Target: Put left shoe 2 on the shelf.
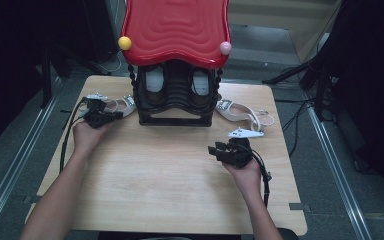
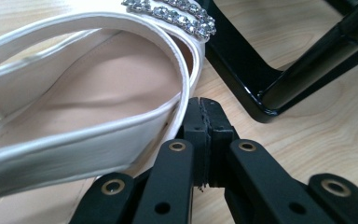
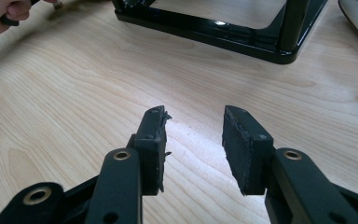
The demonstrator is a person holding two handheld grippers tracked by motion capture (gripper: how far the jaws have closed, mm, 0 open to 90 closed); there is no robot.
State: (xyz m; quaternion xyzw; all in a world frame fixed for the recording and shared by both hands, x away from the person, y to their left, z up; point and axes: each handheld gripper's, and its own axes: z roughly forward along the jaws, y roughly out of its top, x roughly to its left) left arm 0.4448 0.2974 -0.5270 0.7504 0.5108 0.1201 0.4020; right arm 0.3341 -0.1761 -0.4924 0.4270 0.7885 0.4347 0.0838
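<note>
White sandal [image 2: 74, 126] near the table's [image 1: 180, 190] far left corner: my left fingers [image 2: 196, 121] sit pressed together beside its strap (nothing pinched yet). My right fingers [image 3: 151, 140] wait spread and empty over bare wood, ready to help.

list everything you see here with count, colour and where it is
white sandal: 1, white with a rhinestone strap, left of the rack
second white sandal: 1, white, right of the rack
shoe rack: 1, black frame, far middle of the table
rack roof: 1, red, wavy, on top of the rack
knobs: 2, yellow and pink, on the roof's front corners
shoes inside the rack: 2, dark
table: 1, light wood
left claw: 1, black, shut, against the left sandal's rim
right claw: 1, black, open, above bare table
</note>
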